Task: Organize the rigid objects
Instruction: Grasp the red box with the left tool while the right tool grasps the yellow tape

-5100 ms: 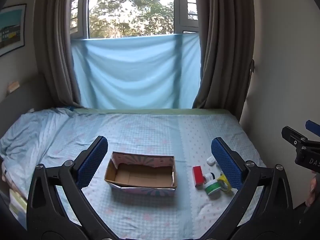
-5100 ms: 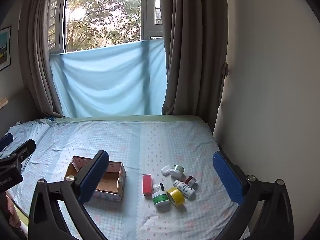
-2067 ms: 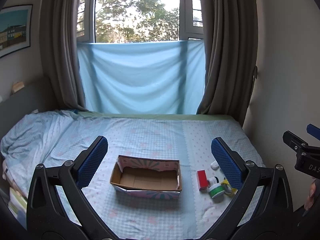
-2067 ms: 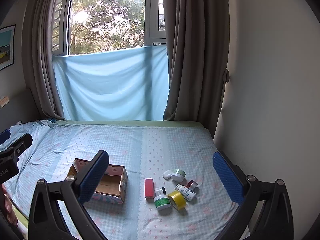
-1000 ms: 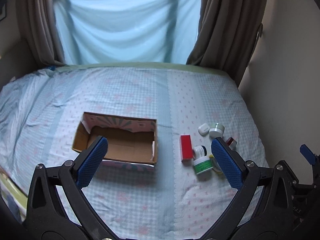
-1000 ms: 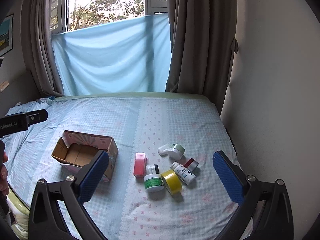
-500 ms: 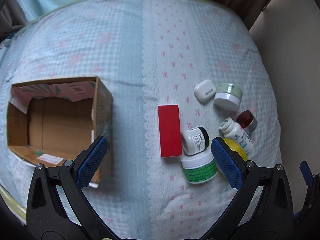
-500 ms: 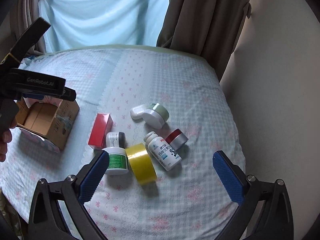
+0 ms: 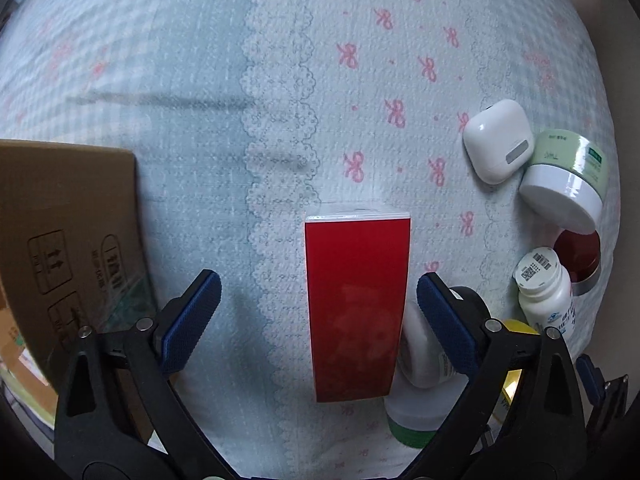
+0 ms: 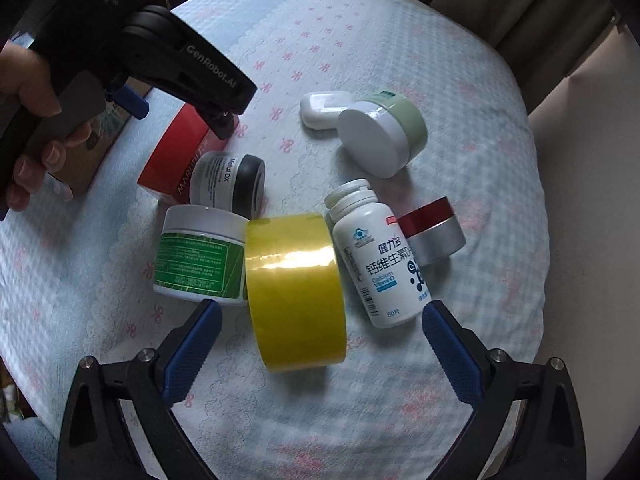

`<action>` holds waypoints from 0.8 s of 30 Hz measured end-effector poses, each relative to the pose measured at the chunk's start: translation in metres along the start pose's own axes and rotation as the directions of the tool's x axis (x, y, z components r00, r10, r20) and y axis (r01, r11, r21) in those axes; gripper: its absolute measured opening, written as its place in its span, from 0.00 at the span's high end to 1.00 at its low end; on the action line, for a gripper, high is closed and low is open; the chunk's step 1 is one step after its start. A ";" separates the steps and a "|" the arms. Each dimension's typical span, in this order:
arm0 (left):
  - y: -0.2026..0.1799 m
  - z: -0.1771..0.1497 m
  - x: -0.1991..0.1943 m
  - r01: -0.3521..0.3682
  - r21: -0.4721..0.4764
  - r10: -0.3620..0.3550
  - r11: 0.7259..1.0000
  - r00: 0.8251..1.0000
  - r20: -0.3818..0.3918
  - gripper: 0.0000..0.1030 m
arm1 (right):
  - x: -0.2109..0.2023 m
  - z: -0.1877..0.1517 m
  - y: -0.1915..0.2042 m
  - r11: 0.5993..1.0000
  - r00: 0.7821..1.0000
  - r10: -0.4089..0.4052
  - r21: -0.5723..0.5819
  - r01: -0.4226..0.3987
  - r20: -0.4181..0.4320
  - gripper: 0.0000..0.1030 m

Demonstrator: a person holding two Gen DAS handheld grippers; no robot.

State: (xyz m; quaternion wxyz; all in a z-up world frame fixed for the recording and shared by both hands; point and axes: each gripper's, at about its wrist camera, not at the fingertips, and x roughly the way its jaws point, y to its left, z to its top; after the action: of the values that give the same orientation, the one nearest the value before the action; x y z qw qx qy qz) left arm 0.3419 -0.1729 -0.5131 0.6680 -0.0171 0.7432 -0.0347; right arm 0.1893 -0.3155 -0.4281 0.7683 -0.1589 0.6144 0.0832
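left hand-held gripper (image 9: 318, 312): wide, holding nothing, blue pads either side of the red box (image 9: 357, 304) without touching it. right hand-held gripper (image 10: 320, 340): also wide and empty, poised low over the yellow tape roll (image 10: 294, 290), which lies on its side on the bed (image 9: 180, 80). red box flat on the sheet, long axis running away from the camera, a black-capped jar (image 10: 228, 184) pressed against its right flank and the green-labelled jar (image 10: 200, 256) just beside that. further right, close together: white vitamin bottle (image 10: 376, 264), red-topped silver tin (image 10: 434, 234), pale green jar (image 10: 384, 138), white earbud case (image 10: 322, 110). cardboard box (image 9: 68, 248) standing open-topped just left of the left gripper. step in hand, seemingly: first pick-ups, one piece per gripper, nothing yet visibly stowed. next move likely calls for lowering a touch further, closing across the red box's narrow width, minding the jar crowding the right pad, then lifting clear and carrying left over the carton wall. tape roll likely to roll if nudged off centre.
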 end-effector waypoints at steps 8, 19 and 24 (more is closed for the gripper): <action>-0.012 0.010 0.020 -0.022 0.054 0.026 0.998 0.997 -0.074 0.46 | 0.030 0.006 0.000 0.996 0.987 0.067 -0.053 -0.075 -0.143 0.52; -0.013 -0.005 -0.003 0.010 0.061 -0.008 0.998 1.000 -0.021 0.63 | 0.036 0.014 0.004 0.998 0.988 0.044 -0.039 -0.050 -0.149 0.63; 0.009 -0.021 -0.024 0.023 0.056 -0.024 0.998 1.000 0.009 0.63 | 0.028 0.025 0.004 1.000 0.986 0.007 -0.005 -0.009 -0.164 0.63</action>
State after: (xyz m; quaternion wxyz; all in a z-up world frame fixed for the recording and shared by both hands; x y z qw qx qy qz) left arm 0.3235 -0.1613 -0.4880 0.6714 -0.0071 0.7384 -0.0632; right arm 0.2176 -0.3045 -0.4512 0.7144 -0.1651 0.6759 0.0748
